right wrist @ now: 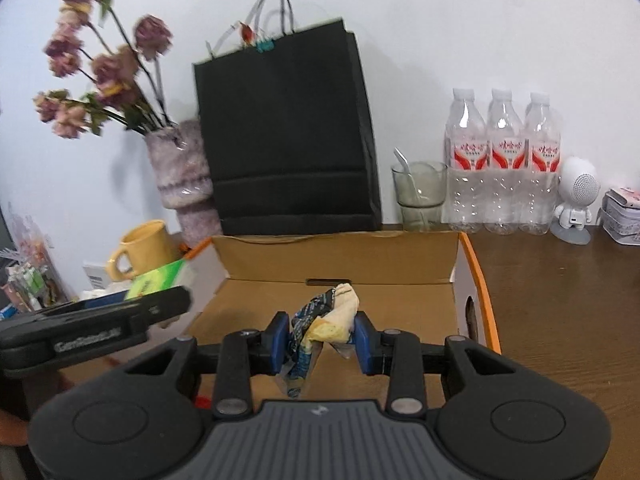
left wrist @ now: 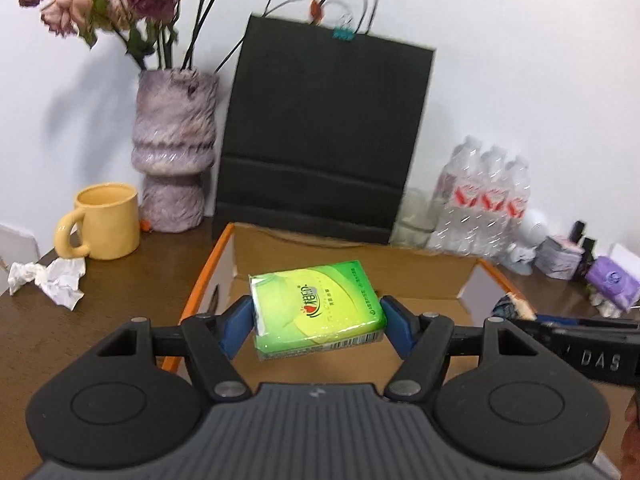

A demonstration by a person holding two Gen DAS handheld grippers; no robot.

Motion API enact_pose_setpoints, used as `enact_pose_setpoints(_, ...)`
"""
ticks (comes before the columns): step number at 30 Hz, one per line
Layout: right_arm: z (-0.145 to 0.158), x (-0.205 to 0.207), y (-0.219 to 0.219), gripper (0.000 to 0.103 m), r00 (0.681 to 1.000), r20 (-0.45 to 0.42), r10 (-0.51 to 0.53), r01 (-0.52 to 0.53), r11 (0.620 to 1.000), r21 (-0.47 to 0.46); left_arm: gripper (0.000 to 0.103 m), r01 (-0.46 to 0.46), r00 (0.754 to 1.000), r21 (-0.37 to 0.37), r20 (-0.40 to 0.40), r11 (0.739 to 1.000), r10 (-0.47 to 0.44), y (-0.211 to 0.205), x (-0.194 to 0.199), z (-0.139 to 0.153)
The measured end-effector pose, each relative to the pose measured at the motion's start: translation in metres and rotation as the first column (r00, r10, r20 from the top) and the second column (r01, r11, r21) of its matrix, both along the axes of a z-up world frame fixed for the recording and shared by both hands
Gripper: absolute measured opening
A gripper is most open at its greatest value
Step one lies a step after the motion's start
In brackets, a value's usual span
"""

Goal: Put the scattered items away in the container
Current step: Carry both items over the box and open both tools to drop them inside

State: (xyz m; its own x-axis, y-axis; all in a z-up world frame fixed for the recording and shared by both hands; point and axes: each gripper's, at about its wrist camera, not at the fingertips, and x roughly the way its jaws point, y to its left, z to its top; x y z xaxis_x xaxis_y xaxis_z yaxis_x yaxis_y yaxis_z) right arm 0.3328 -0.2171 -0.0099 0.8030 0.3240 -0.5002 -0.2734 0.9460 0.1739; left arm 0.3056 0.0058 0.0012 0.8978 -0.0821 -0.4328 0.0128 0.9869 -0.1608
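Observation:
My left gripper (left wrist: 318,320) is shut on a green tissue pack (left wrist: 316,312) and holds it over the open cardboard box (left wrist: 420,276) with orange edges. My right gripper (right wrist: 320,338) is shut on a crumpled blue and yellow snack wrapper (right wrist: 324,322), held above the same box (right wrist: 340,256). The wrapper's tip (left wrist: 514,306) and the right gripper's side show at the right of the left wrist view. The tissue pack (right wrist: 160,278) and the left gripper's body show at the left of the right wrist view.
A black paper bag (left wrist: 324,140), a vase of dried roses (left wrist: 172,152), a yellow mug (left wrist: 106,226) and crumpled white paper (left wrist: 48,280) stand behind and left of the box. Water bottles (right wrist: 504,160), a glass (right wrist: 420,194), a white figure speaker (right wrist: 576,200) and a tin (right wrist: 622,216) stand at the right.

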Motion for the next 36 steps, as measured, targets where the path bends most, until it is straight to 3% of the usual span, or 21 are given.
enact_pose_setpoints(4,-0.011,0.014,-0.001,0.036,0.998,-0.057,0.004,-0.003,1.0,0.008,0.07,0.0,0.999,0.012,-0.048,1.0,0.001,0.003,0.008,-0.011)
enact_pose_setpoints(6,-0.012,0.015,0.001,0.047,0.997,-0.078,0.008,-0.008,1.0,-0.003,0.081,-0.004,0.998,0.023,-0.07,1.0,0.005,0.001,0.008,-0.013)
enact_pose_setpoints(7,-0.012,0.015,0.002,0.064,0.997,-0.083,0.004,-0.005,1.0,-0.014,0.098,-0.01,0.997,0.03,-0.08,1.0,0.012,0.001,0.008,-0.013)
enact_pose_setpoints(8,-0.012,0.014,0.002,0.084,0.996,-0.087,-0.004,0.002,1.0,-0.022,0.103,-0.018,0.996,0.044,-0.084,0.999,0.021,-0.001,0.007,-0.012)
enact_pose_setpoints(10,-0.01,0.012,0.002,0.101,0.997,-0.082,-0.018,0.015,0.999,-0.034,0.103,-0.024,0.997,0.078,-0.075,0.997,0.03,-0.003,0.004,-0.009)
enact_pose_setpoints(25,-0.008,0.011,0.004,0.103,0.995,-0.097,-0.036,0.028,0.996,-0.084,0.103,-0.036,0.995,0.107,-0.089,0.994,0.045,-0.006,0.005,-0.005)
enact_pose_setpoints(36,0.006,-0.002,0.004,0.103,0.998,-0.051,-0.022,0.019,0.997,-0.075,0.103,-0.027,0.999,0.083,-0.045,0.996,0.03,-0.001,-0.01,0.014)
